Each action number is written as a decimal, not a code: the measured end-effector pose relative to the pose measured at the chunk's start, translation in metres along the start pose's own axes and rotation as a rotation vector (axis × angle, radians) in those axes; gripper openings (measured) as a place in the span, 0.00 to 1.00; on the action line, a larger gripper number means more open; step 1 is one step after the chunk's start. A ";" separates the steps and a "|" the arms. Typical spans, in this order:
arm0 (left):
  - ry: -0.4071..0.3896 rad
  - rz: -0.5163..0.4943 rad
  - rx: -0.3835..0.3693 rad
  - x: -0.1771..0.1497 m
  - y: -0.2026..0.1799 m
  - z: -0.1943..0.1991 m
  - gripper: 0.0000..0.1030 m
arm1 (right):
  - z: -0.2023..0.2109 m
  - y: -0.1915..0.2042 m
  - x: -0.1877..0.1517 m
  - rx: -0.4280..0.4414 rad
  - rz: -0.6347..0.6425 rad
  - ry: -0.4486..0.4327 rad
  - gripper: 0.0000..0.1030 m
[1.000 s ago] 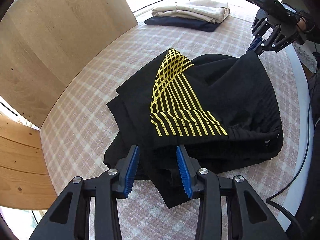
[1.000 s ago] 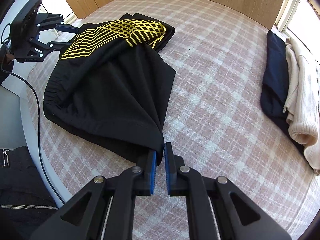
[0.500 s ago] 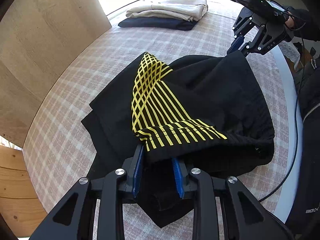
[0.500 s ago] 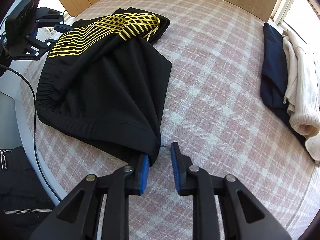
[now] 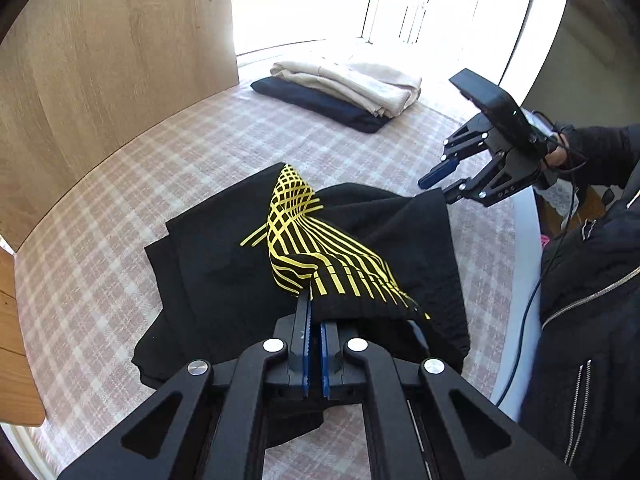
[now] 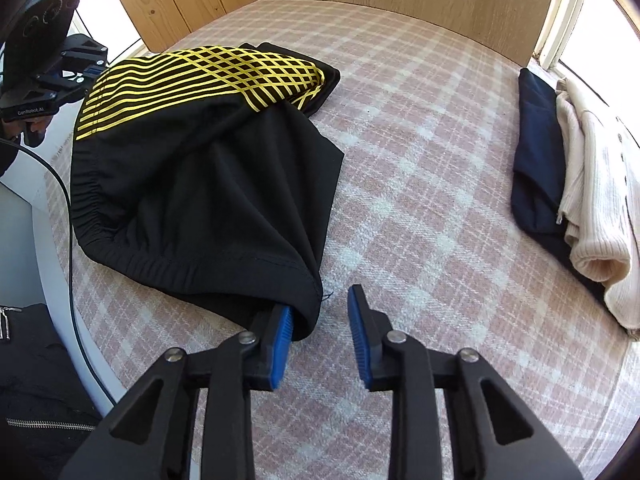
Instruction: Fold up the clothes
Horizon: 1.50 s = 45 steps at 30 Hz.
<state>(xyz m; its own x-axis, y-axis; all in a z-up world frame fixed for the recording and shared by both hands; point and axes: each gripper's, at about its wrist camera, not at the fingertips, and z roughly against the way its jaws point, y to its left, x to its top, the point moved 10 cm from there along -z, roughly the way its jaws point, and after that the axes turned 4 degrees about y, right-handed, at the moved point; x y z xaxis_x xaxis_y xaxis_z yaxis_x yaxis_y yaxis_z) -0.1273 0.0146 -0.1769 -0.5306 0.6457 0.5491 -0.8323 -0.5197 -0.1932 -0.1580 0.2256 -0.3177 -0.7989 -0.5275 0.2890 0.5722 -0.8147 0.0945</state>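
Note:
Black shorts with a yellow line pattern [image 5: 224, 280] lie crumpled on the checked cloth [image 5: 120, 208]. My left gripper [image 5: 314, 320] is shut on the waistband edge of the shorts by the yellow stripes and lifts it a little. My right gripper [image 6: 320, 320] is open at the hem corner of the shorts [image 6: 208, 184]; the fabric drapes over its left finger and nothing is between the pads. The right gripper also shows in the left wrist view [image 5: 440, 180], and the left gripper in the right wrist view [image 6: 86, 72].
A folded stack, cream sweater [image 6: 592, 184] on a navy garment [image 6: 536, 148], lies at the far side [image 5: 352, 88]. Wooden panels [image 5: 100, 60] stand along the back. The table's white edge [image 5: 520, 300] and my dark jacket [image 5: 592, 320] are alongside.
My left gripper closed on the shorts' waistband and raised it. My right gripper let go of the hem corner and opened wide.

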 end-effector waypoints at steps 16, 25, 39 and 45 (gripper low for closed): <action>0.058 -0.030 -0.249 0.061 -0.113 -0.108 0.03 | 0.015 -0.028 0.011 0.042 0.008 -0.056 0.07; 0.203 0.045 -0.199 0.037 -0.109 -0.108 0.21 | -0.005 -0.007 0.015 0.030 0.023 0.004 0.23; 0.108 0.290 -0.033 -0.004 -0.072 -0.046 0.51 | 0.072 -0.016 0.017 0.125 -0.005 -0.007 0.46; 0.085 0.648 0.006 -0.078 -0.062 -0.016 0.53 | 0.035 0.019 0.042 0.159 0.042 -0.006 0.46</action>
<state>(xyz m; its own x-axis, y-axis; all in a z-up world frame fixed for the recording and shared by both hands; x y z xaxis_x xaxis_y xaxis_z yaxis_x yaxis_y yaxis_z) -0.0368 0.0058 -0.2205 -0.9355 0.2426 0.2570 -0.3390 -0.8216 -0.4584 -0.1743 0.1958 -0.2705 -0.7727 -0.5588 0.3012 0.6278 -0.7431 0.2316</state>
